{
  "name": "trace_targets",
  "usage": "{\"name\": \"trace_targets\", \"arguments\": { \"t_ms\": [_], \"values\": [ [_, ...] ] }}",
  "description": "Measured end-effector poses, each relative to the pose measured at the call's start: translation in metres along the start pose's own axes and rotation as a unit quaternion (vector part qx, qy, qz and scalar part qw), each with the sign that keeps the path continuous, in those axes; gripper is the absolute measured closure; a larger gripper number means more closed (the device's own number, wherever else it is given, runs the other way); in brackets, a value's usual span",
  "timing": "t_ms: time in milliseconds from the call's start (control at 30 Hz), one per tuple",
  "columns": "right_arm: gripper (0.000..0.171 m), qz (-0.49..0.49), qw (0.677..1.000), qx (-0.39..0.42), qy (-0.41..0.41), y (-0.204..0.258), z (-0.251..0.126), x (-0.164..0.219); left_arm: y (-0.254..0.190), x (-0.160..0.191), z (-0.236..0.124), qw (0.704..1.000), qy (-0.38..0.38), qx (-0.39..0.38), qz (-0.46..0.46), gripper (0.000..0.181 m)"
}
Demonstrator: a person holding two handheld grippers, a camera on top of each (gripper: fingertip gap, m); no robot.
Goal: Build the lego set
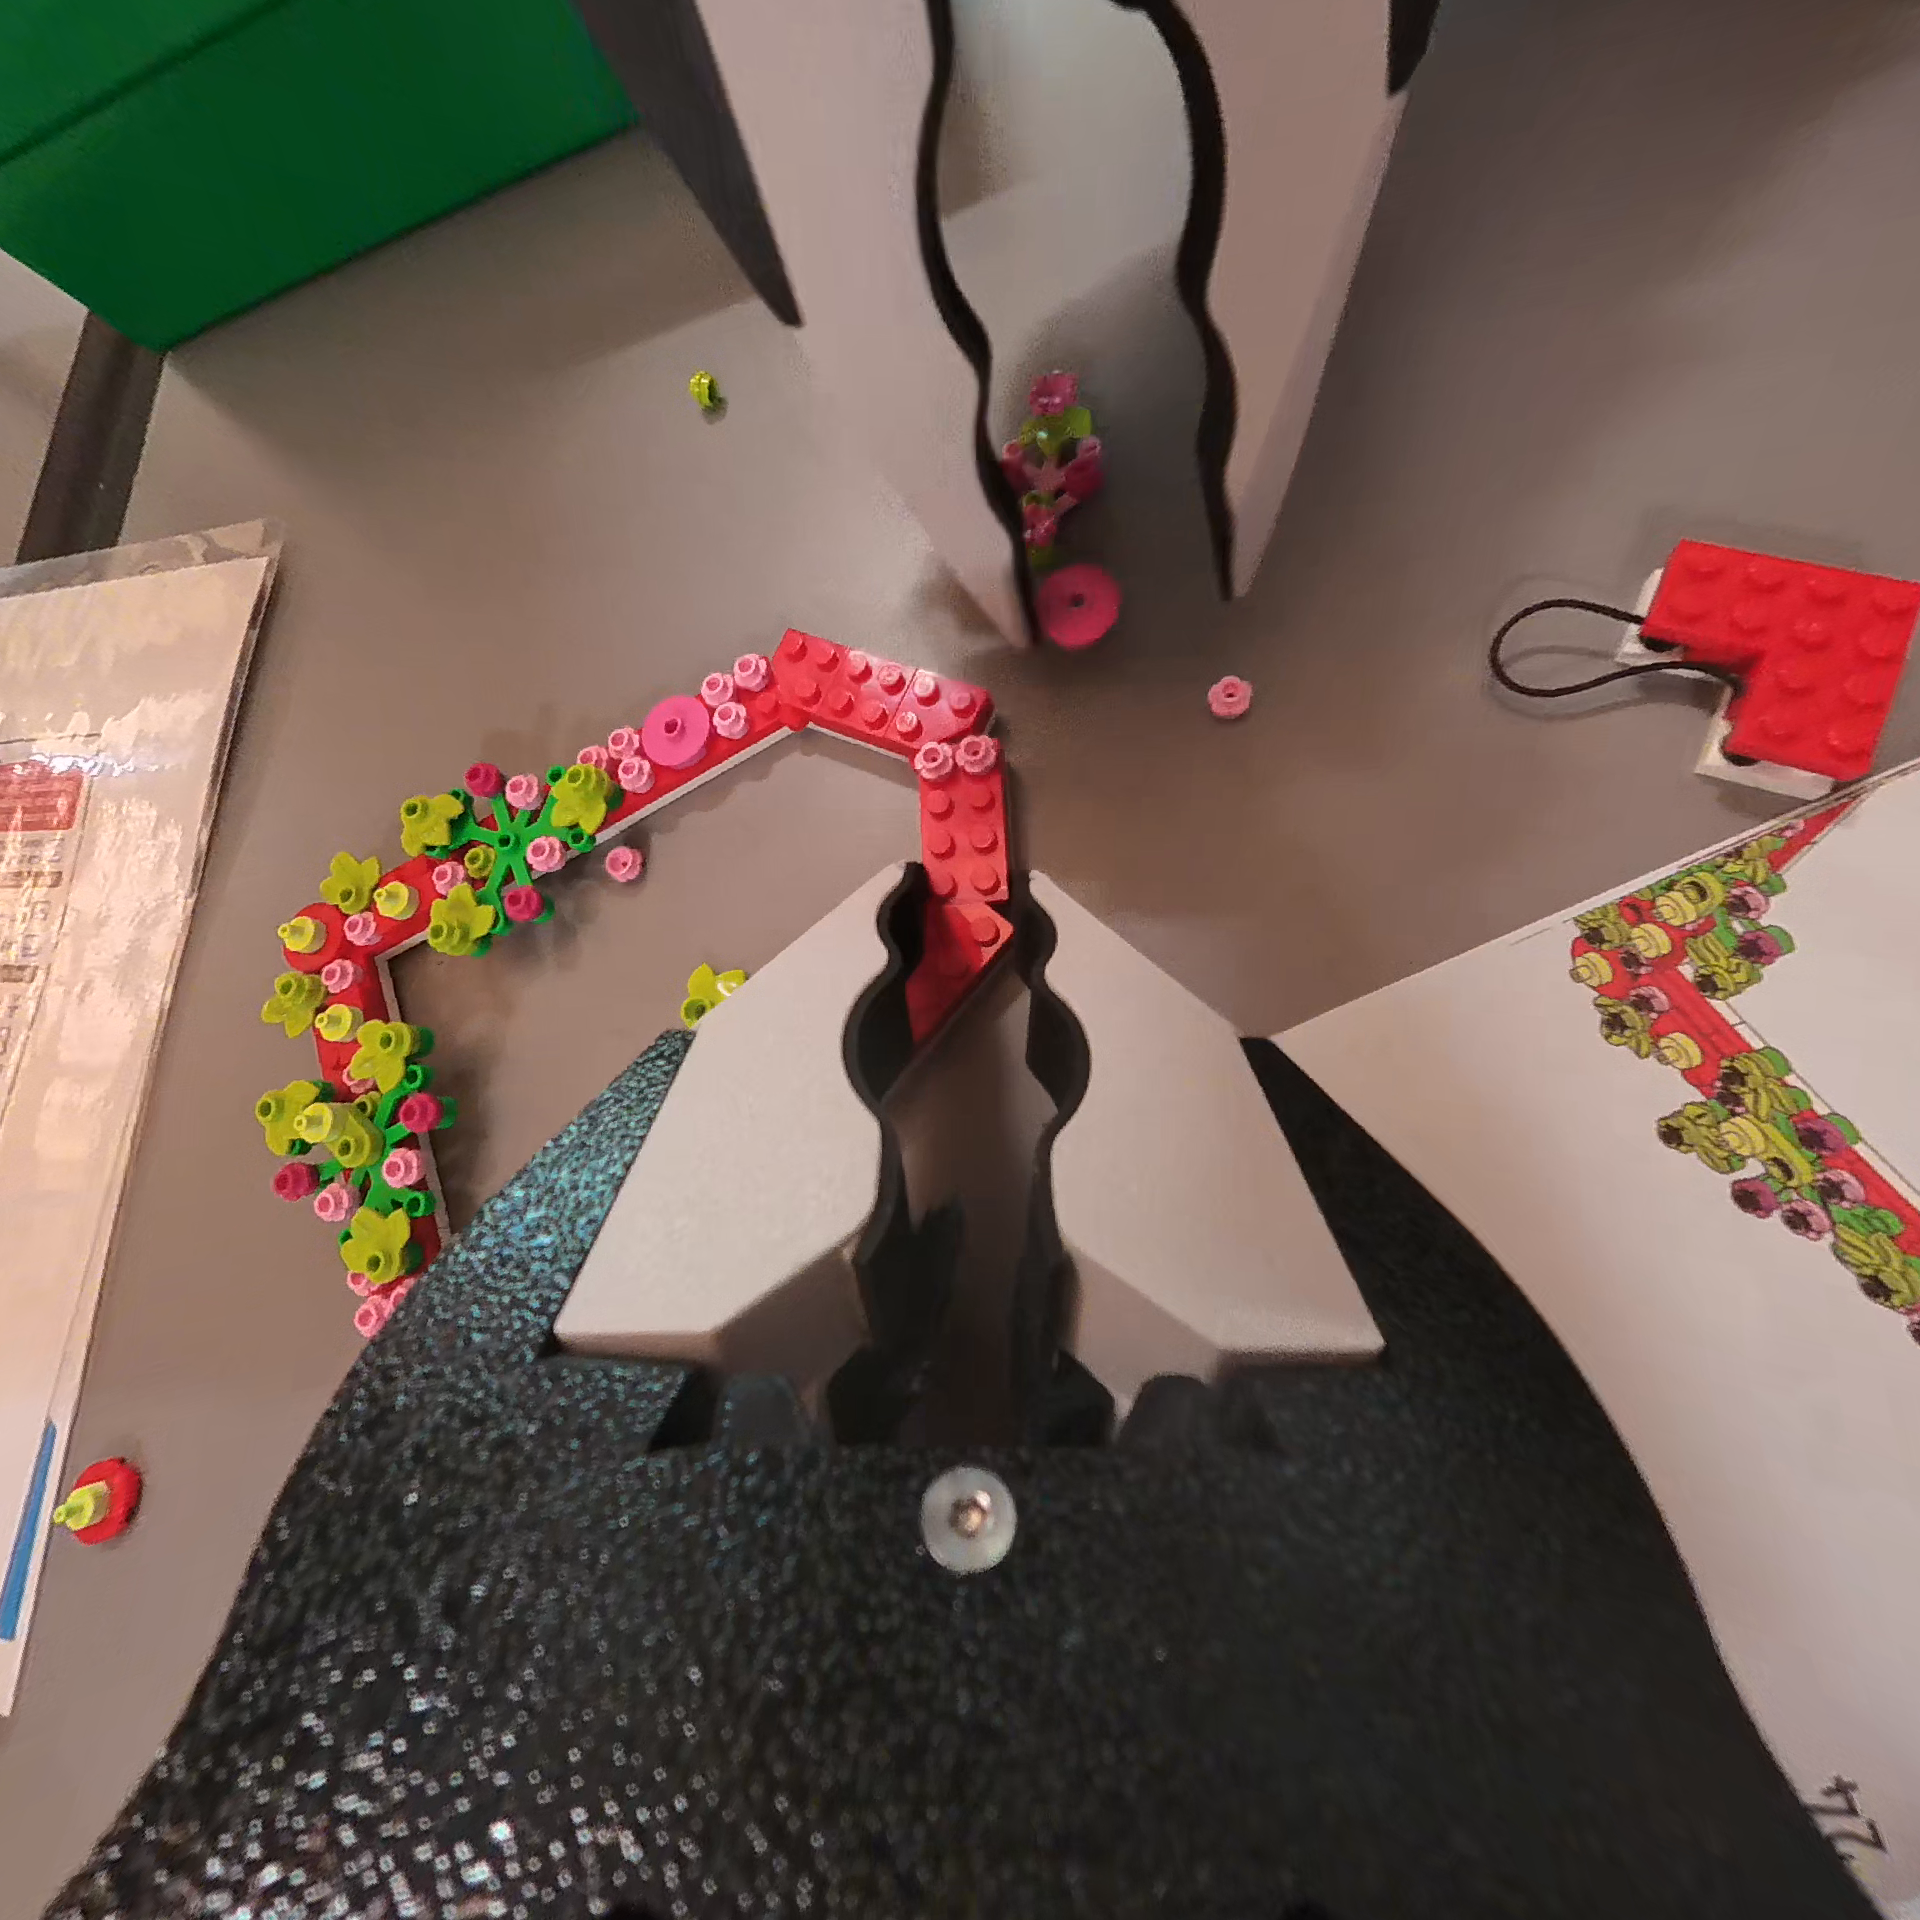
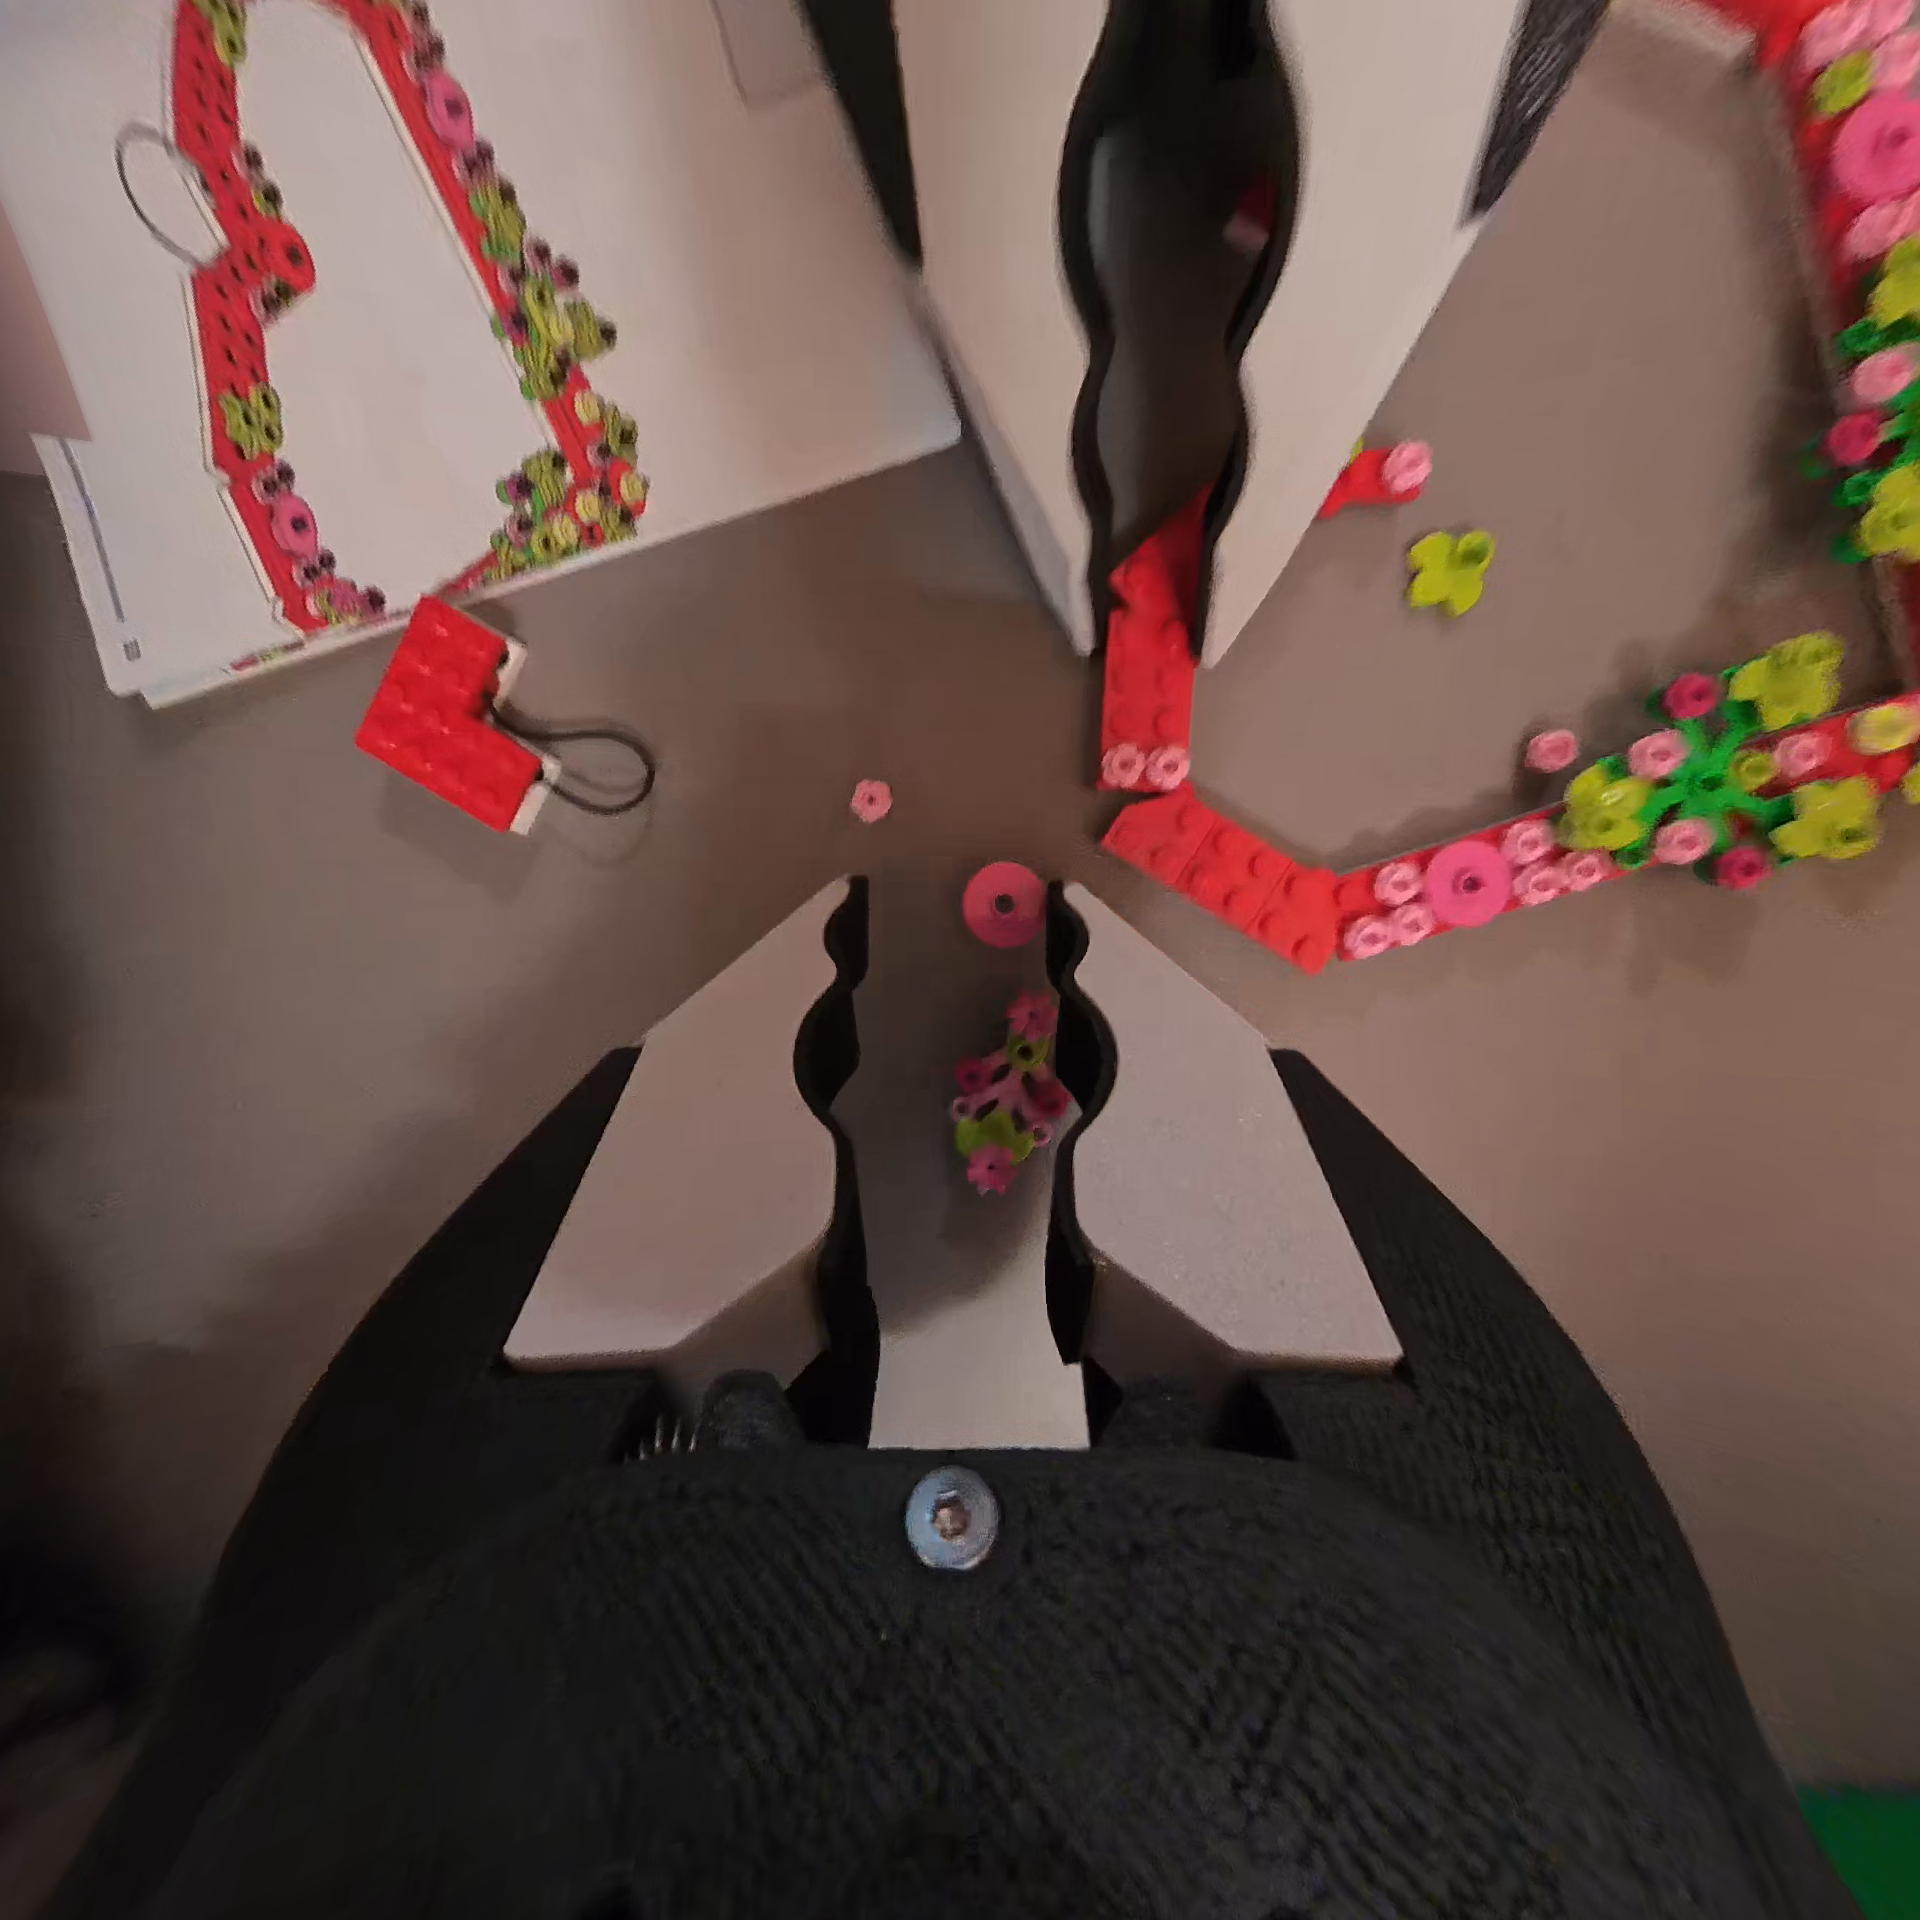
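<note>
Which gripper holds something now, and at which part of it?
The left gripper is shut on the red frame, at its bare end segment. The right gripper is open and holds nothing.

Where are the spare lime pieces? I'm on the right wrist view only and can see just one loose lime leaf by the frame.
Observer: The left wrist view shows a small lime piece lying loose on the table, apart from the red frame, out toward the green box.
Operator: Any other lime I can't see?
Observer: Yes. A red round piece with a lime stud standing on it lies beside the edge of the plastic-covered sheet, on the opposite side of the frame from the instruction page.
</note>
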State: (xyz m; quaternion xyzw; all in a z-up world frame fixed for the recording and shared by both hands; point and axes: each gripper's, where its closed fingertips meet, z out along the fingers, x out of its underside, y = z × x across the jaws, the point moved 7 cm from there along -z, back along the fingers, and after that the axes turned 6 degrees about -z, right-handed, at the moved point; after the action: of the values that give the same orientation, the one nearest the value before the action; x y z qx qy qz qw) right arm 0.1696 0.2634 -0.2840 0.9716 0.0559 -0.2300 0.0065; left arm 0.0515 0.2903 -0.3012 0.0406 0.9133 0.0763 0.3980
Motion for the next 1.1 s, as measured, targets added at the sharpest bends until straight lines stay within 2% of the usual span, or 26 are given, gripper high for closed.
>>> {"name": "trace_targets", "arguments": {
  "t_ms": [167, 300, 400, 533, 600, 667, 733, 833, 967, 1100],
  "values": [
    [0.123, -0.006, 0.999, 0.008, 0.033, 0.007, -0.004, 0.000, -0.001, -0.001, -0.001, 1.000, 0.007, -0.014, 0.019, 0.166],
    [0.121, 0.007, 1.000, 0.008, 0.013, 0.006, -0.008, -0.004, -0.001, -0.006, -0.003, 0.998, -0.012, -0.043, 0.034, 0.154],
    [0.116, 0.012, 0.998, -0.003, 0.055, 0.007, 0.001, 0.005, -0.002, -0.008, -0.003, 0.998, -0.023, -0.042, 0.032, 0.144],
    [0.112, 0.007, 0.999, 0.002, 0.035, 0.006, 0.000, 0.000, -0.002, -0.009, -0.002, 0.999, -0.032, -0.029, 0.019, 0.144],
    [0.121, -0.003, 0.999, 0.026, 0.020, 0.001, -0.004, -0.002, -0.001, -0.008, -0.001, 0.999, -0.035, -0.026, 0.009, 0.146],
    [0.133, 0.004, 0.998, 0.058, -0.027, -0.008, -0.008, -0.010, -0.001, -0.008, 0.001, 0.999, -0.033, -0.024, 0.011, 0.149],
    [0.138, 0.006, 0.995, 0.063, -0.073, -0.015, -0.006, -0.017, -0.002, -0.008, 0.005, 0.999, -0.026, -0.021, 0.015, 0.152],
    [0.142, -0.001, 0.995, 0.073, -0.072, -0.025, 0.003, -0.016, -0.004, -0.007, 0.009, 0.999, -0.018, -0.027, 0.029, 0.165],
    [0.153, 0.001, 0.995, 0.063, -0.075, -0.031, 0.011, -0.013, -0.004, -0.007, 0.009, 1.000, -0.011, -0.022, 0.013, 0.165],
    [0.156, 0.006, 0.996, 0.047, -0.075, -0.032, 0.012, -0.012, -0.003, -0.006, 0.009, 1.000, -0.011, -0.018, 0.004, 0.166]
  ]
}}
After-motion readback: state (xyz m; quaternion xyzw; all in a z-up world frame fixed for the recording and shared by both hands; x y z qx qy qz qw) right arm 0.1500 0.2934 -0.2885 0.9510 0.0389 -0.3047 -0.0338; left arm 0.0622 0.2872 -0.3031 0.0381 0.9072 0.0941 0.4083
